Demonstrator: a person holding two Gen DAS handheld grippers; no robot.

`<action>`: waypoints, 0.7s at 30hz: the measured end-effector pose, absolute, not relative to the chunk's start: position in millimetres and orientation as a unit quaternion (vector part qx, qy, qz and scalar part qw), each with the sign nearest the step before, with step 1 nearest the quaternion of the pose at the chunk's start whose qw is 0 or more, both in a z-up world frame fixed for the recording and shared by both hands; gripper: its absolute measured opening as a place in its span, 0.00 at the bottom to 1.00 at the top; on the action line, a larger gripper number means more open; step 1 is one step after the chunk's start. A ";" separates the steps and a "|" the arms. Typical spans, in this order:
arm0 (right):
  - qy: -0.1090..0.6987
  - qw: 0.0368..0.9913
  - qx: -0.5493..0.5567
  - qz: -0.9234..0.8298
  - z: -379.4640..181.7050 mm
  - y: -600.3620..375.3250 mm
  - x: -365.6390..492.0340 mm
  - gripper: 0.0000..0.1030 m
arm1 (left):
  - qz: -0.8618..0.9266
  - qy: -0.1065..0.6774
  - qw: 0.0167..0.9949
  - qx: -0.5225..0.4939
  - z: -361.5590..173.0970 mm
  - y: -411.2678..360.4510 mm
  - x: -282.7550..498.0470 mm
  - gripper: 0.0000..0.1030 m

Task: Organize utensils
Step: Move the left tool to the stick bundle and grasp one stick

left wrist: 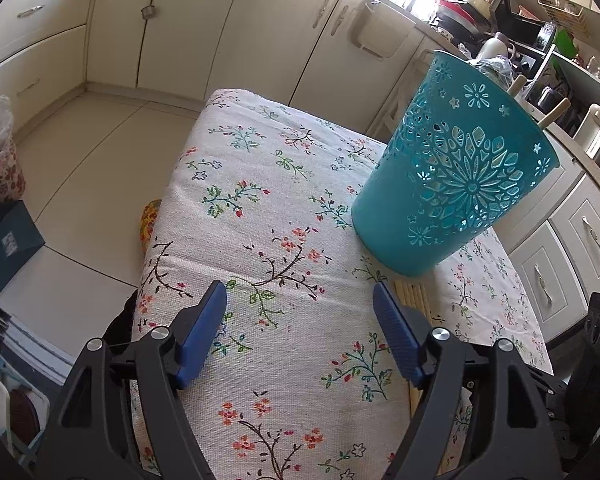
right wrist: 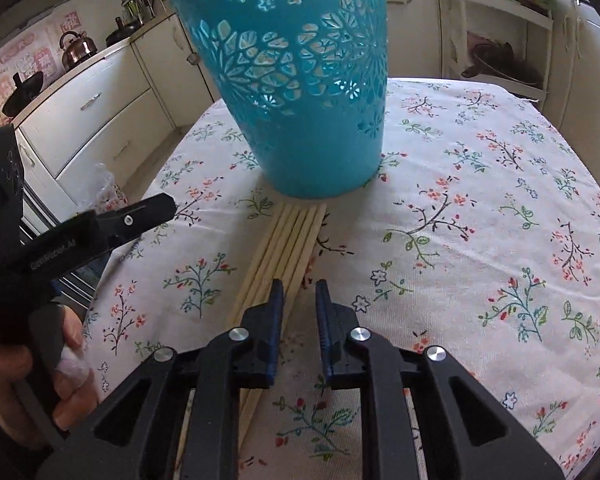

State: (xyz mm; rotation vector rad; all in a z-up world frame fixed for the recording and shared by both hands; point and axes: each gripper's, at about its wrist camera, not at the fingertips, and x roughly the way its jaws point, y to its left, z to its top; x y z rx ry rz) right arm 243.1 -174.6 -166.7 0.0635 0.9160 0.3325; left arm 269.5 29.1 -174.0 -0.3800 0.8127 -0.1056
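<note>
A teal perforated basket [right wrist: 306,80] stands upright on the floral tablecloth [right wrist: 480,220]; it also shows in the left wrist view [left wrist: 452,176], with two wooden handles [left wrist: 554,114] sticking out of its rim. Several wooden chopsticks [right wrist: 288,248] lie side by side in front of the basket's base. My right gripper [right wrist: 299,290] hovers over their near ends, jaws a narrow gap apart and empty. My left gripper [left wrist: 300,296] is wide open and empty above the cloth, left of the chopsticks [left wrist: 414,294].
Cream kitchen cabinets [left wrist: 188,24] surround the table. A cluttered counter [left wrist: 512,28] lies behind the basket. A kettle [right wrist: 78,48] and a pan [right wrist: 24,92] sit on the counter at left. The left gripper's body [right wrist: 80,240] is at the table's left edge.
</note>
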 end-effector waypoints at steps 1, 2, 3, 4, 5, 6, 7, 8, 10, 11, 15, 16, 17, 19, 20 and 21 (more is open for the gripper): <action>0.441 0.883 0.028 0.160 -166.8 -175.5 243.3 0.17 | -0.051 0.393 0.900 -0.184 -174.0 28.8 269.9 0.70; 0.442 0.882 0.024 0.161 -169.0 -175.0 241.0 0.16 | -0.052 0.393 0.900 -0.184 -173.9 28.9 269.8 0.70; 0.443 0.881 0.019 0.162 -168.8 -175.5 240.1 0.16 | -0.052 0.393 0.899 -0.184 -173.9 29.1 270.0 0.70; 0.445 0.881 0.011 0.161 -169.4 -175.7 238.7 0.15 | -0.052 0.393 0.900 -0.184 -173.9 28.9 269.9 0.70; 0.447 0.880 0.001 0.157 -169.2 -176.9 237.4 0.10 | -0.052 0.393 0.899 -0.184 -173.9 29.0 270.1 0.70; 0.449 0.880 0.001 0.157 -169.4 -179.6 235.7 0.10 | -0.052 0.393 0.899 -0.184 -174.0 29.0 270.1 0.70; 0.450 0.879 0.005 0.157 -169.3 -182.8 234.8 0.10 | -0.052 0.393 0.899 -0.184 -174.0 28.6 270.0 0.70; 0.451 0.879 0.007 0.158 -169.3 -185.1 233.1 0.09 | -0.053 0.393 0.900 -0.182 -173.8 28.1 270.1 0.70; 0.452 0.878 0.010 0.156 -169.3 -188.6 231.4 0.09 | -0.060 0.398 0.899 -0.171 -173.6 23.2 271.0 0.70; 0.452 0.878 0.012 0.157 -169.5 -190.1 230.2 0.08 | -0.065 0.402 0.899 -0.159 -173.2 18.2 271.6 0.70; 0.444 0.880 0.031 0.163 -171.2 -194.8 227.4 0.08 | -0.099 0.413 0.900 -0.098 -168.6 -8.3 272.0 0.70; 0.444 0.880 0.038 0.164 -171.1 -195.8 227.8 0.08 | -0.102 0.415 0.900 -0.083 -167.8 -14.9 271.6 0.70; 0.443 0.880 0.044 0.165 -171.7 -197.0 227.6 0.08 | -0.106 0.419 0.900 -0.065 -167.5 -23.3 270.8 0.70; 0.442 0.880 0.049 0.167 -172.0 -197.9 227.1 0.08 | -0.113 0.427 0.896 -0.048 -169.1 -33.8 270.8 0.70; 0.442 0.880 0.051 0.168 -172.0 -198.1 226.9 0.08 | -0.110 0.435 0.893 -0.036 -171.9 -39.7 272.0 0.70; 0.442 0.879 0.053 0.168 -172.0 -198.2 227.1 0.08 | -0.106 0.441 0.890 -0.029 -173.8 -43.9 272.9 0.70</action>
